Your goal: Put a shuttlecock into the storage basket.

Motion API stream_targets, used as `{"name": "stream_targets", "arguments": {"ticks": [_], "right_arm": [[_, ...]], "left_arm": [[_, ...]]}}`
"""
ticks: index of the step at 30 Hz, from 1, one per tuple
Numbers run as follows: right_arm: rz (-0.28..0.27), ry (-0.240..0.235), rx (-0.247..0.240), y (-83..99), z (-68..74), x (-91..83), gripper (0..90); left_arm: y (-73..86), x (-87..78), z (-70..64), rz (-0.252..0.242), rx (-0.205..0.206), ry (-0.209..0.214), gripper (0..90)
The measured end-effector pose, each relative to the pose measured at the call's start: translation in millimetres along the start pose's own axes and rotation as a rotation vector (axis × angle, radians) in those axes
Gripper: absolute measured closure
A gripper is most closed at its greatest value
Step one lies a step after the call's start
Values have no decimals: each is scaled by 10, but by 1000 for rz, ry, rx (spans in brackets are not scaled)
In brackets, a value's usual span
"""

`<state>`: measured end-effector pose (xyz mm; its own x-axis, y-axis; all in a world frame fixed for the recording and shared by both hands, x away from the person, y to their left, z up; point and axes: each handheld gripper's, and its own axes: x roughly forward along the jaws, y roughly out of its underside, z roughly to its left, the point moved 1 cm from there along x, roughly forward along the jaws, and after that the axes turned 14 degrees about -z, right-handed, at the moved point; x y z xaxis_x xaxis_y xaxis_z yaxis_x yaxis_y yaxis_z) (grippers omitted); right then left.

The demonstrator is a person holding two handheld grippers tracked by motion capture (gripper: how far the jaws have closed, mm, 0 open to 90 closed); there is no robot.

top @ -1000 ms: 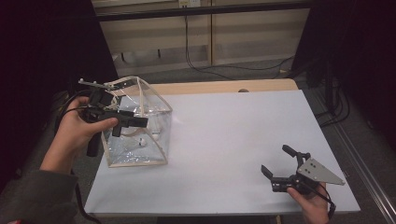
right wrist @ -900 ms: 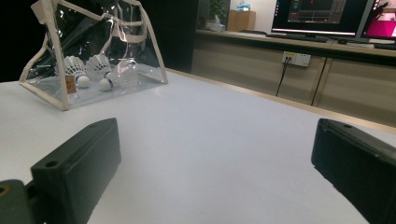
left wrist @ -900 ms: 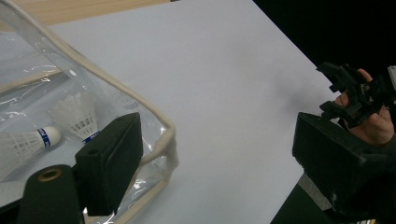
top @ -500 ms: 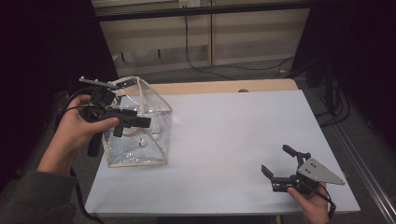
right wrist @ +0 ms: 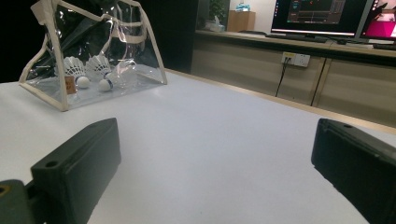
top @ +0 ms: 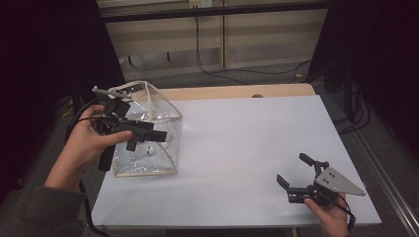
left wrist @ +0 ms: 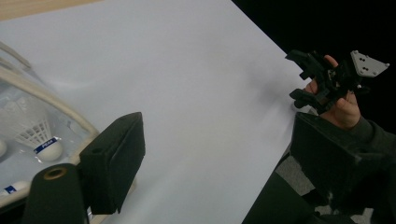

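One clear plastic pouch (top: 148, 143) with cream piping, standing tent-shaped at the left edge of the white tabletop (top: 247, 148), sides rising to a peak. Inside, on its floor, white feather shuttlecocks: two plain in the right gripper view (right wrist: 77, 70), side by side with cork heads toward the camera, and a third shape beside them too blurred behind the plastic to name. One shuttlecock with a blue band (left wrist: 39, 137) seen through the pouch wall in the left gripper view, plus parts of two more at the frame edge; exact total not countable. Two hand-held grippers in all. Left hand-held gripper (top: 143, 136) held in a hand (top: 86, 143) against the pouch's near side, over its transparent wall; jaws spread wide in its own view, nothing between them, one jaw just beside the pouch's piped edge. Right hand-held gripper (top: 294, 173) low over the tabletop's near right corner, well apart from the pouch, held from below by a hand (top: 331, 215), with grey three-cornered plate on top; jaws wide apart, bare tabletop between them, gripping nothing. Beyond the tabletop in the right gripper view, a wooden counter with two lit monitors (right wrist: 322, 16).
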<state>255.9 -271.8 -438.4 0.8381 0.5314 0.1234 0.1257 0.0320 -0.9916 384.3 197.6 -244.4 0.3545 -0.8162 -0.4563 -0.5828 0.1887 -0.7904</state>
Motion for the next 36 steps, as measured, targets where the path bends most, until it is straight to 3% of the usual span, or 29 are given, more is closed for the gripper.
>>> {"name": "stream_targets", "arguments": {"ticks": [16,36], "right_arm": [[1,-4,-2,6,9,12,16],[0,-4,-4,4,6,9,16]], "left_arm": [[217,63,-36,31,38,26,142],[392,163,-34,32,73,59,102]]}}
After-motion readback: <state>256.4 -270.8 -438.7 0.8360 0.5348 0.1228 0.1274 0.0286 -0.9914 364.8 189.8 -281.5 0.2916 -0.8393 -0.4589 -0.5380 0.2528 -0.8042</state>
